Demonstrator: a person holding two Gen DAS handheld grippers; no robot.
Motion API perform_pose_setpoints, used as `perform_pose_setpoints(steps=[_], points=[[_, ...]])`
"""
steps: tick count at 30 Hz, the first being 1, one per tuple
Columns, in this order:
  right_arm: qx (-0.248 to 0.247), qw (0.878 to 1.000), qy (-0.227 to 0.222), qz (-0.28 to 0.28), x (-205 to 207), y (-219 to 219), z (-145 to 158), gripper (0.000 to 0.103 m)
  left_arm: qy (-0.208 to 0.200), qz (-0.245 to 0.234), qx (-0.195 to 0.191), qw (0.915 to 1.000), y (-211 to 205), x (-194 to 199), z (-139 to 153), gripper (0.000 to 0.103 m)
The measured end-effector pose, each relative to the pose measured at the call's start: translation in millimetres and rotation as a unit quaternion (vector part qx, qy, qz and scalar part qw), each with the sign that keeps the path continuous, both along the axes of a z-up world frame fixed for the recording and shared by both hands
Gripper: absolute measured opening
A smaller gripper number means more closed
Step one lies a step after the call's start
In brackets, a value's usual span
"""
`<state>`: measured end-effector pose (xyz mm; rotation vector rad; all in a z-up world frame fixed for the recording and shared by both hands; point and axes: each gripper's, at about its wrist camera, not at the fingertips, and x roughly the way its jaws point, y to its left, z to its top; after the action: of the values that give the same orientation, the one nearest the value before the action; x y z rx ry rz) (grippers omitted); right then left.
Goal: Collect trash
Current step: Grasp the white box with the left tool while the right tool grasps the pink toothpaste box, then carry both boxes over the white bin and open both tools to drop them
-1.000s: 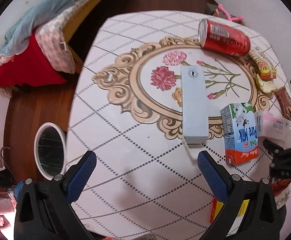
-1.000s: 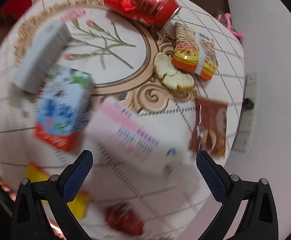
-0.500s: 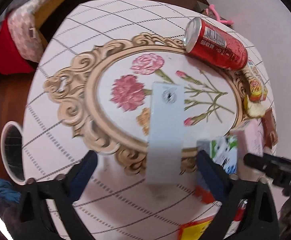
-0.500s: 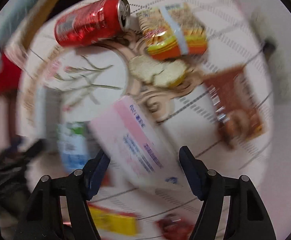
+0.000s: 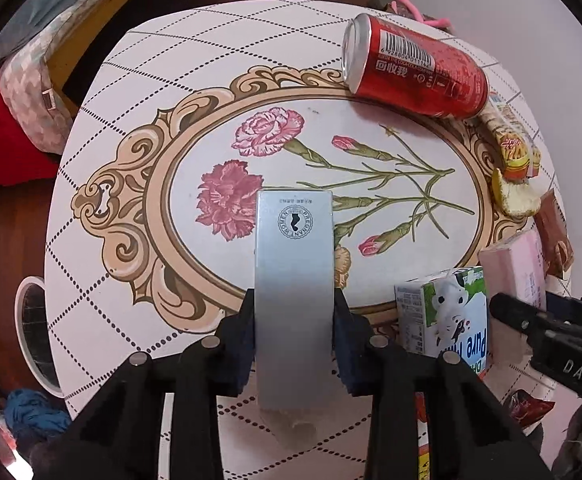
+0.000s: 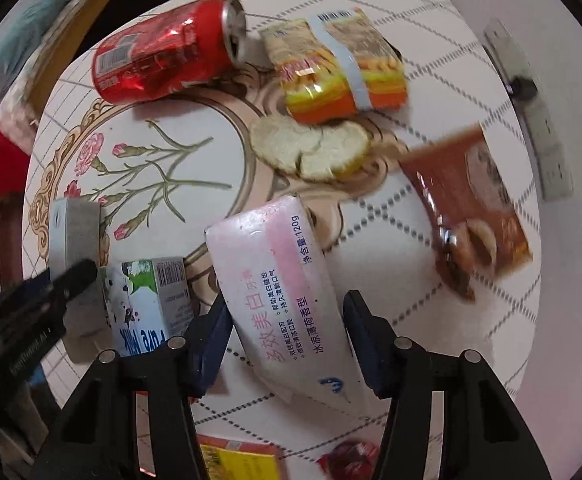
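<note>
Early stage: left gripper (image 5: 294, 332) is clamped on grey box (image 5: 294, 264), right gripper (image 6: 287, 336) jaws straddle pink toothpaste box (image 6: 279, 280), contact unclear. Cola can (image 6: 163, 64), milk carton (image 6: 151, 304), wrappers remain on table (image 5: 103, 240); nothing binned.

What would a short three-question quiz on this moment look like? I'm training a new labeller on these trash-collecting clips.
1. True or false: the red soda can stands upright on the table.
2. Which item sits between the left gripper's pads? A) milk carton B) grey box C) brown snack wrapper
3. Fill in: the right gripper straddles the pink ____ box.

Key:
1. False; it lies on its side.
2. B; both pads press the grey box's sides.
3. Toothpaste, judging by its print; whether the pads touch it is unclear.
</note>
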<state>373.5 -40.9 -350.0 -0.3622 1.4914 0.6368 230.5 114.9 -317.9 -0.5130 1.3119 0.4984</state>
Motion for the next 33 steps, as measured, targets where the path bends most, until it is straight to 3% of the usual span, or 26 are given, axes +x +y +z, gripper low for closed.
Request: perform_pose_setpoints(steps=[8,13,22,26,33], points=[[-0.020,0.999,-0.026,0.014,-21.1,19.4,-5.1,0.056,0.003,-0.001,0.030,0.9995,-10.8,-8.0,8.7,0.030],[0.008,0.999,-0.035,-0.018,-29.9,9.1,1.9,0.055,-0.020,0.005,0.073,0.9971,-17.9,-37.7,44.4,0.030],[0.107,0.989,-0.096,-0.032,-87.7,-22.2,92.5,0.055,-0.093,0.040,0.136,0.9854,-11.7,-108.7,138.0,0.030],[0.161,0.982,-0.092,-0.033,-113.5,-40.7,135.6,0.055,-0.120,0.059,0.158,0.9783,1.1,-152.4,173.7,0.030],[0.234,0.970,-0.074,0.001,-183.3,-8.8,172.9,0.055,-0.142,0.094,0.185,0.9677,30.2,-229.6,204.1,0.030]])
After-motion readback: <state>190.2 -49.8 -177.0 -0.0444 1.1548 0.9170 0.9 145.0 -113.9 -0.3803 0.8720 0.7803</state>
